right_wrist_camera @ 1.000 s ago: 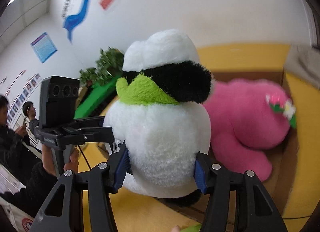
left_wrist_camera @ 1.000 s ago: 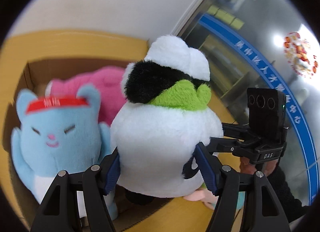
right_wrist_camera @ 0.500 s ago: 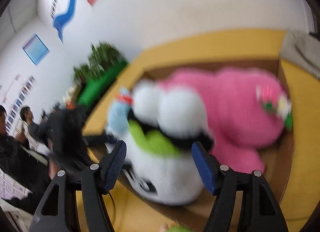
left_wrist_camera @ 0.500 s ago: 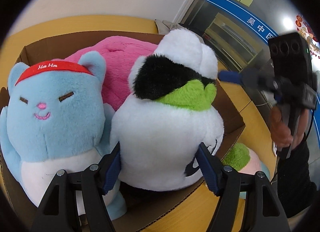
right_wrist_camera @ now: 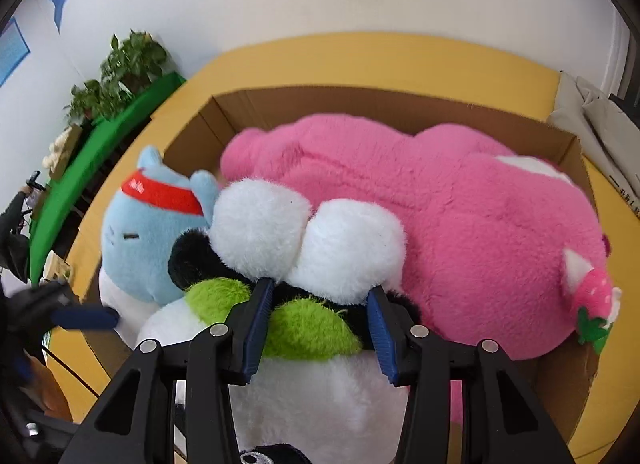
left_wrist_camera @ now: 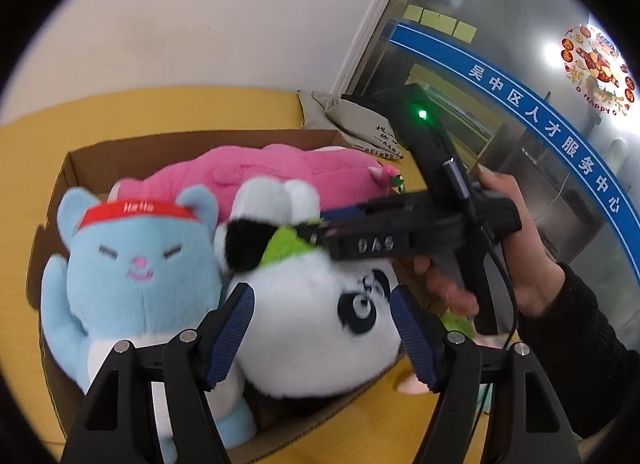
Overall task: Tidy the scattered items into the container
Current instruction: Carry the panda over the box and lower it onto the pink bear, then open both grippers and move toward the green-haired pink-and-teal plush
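Panda toy going into the cardboard box, both grippers on it

Panda toy [left_wrist_camera: 320, 316] sits at the near edge of the cardboard box [right_wrist_camera: 568, 152], partly over the front wall, wedged between the blue cat toy [left_wrist_camera: 132, 276] and the pink toy [right_wrist_camera: 460, 224]. Box rests on the yellow surface [left_wrist_camera: 36, 136].

Left hand-held gripper [left_wrist_camera: 324, 340]: jaws spread wide around the panda's white body, pads alongside the fur. Cannot tell from either view whether they press or merely bracket it.

Right hand-held gripper [right_wrist_camera: 320, 324]: jaws narrowed on the panda's head, just below its white cap [right_wrist_camera: 304, 240], with green and black fur bunched between the pads. Reads as gripping the toy.

Orientation: panda is tipped over. Long axis runs roughly from the box's front wall toward the back, cap end deepest in the box, round body nearest the grippers. Its face patch turns toward the right side in the left wrist view.

Step in hand, my judgement: seating the panda fully inside. To do it well:
- push the body down and forward until it clears the front wall;
- steer into the gap beside the cat rather than on top of the pink toy;
- release the head grip only once the body rests on the box floor, otherwise it may roll back out over the edge.

Another small plush [left_wrist_camera: 460, 324] lies outside the box, mostly hidden.
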`<action>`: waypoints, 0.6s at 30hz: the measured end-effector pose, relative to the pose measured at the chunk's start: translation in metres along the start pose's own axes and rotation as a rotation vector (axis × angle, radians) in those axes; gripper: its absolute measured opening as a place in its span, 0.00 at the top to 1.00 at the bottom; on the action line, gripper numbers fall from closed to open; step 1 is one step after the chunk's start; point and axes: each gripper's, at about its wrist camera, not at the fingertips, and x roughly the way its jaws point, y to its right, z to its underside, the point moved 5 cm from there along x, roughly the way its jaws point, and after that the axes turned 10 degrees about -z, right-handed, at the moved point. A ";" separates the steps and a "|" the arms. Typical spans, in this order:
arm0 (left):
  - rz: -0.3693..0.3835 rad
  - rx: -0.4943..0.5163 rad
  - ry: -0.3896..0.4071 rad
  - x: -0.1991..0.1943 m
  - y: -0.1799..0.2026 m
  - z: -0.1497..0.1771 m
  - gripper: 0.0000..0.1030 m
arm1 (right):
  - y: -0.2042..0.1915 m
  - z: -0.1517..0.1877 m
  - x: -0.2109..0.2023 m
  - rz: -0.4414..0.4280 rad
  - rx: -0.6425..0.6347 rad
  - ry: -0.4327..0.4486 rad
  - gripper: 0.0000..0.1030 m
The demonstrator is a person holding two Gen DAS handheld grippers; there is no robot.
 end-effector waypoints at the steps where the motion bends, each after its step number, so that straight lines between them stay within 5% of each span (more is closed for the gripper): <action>1: -0.013 0.012 -0.015 0.008 0.001 -0.003 0.32 | 0.002 0.001 0.003 -0.006 0.011 -0.011 0.52; 4: -0.102 0.015 -0.106 0.049 -0.005 0.001 0.30 | 0.013 0.007 0.010 -0.064 0.060 -0.010 0.52; 7: -0.076 0.021 -0.096 0.044 -0.008 0.007 0.26 | 0.022 0.009 -0.003 -0.115 0.104 0.025 0.51; 9: -0.082 0.025 -0.110 0.044 -0.009 0.008 0.21 | 0.027 0.010 -0.016 -0.131 0.132 0.056 0.39; 11: -0.090 0.023 -0.115 0.041 -0.011 0.011 0.20 | 0.026 0.019 -0.032 -0.090 0.140 0.079 0.20; 18: -0.133 -0.027 -0.015 -0.010 0.000 0.019 0.20 | -0.035 0.082 -0.112 0.066 -0.003 0.264 0.00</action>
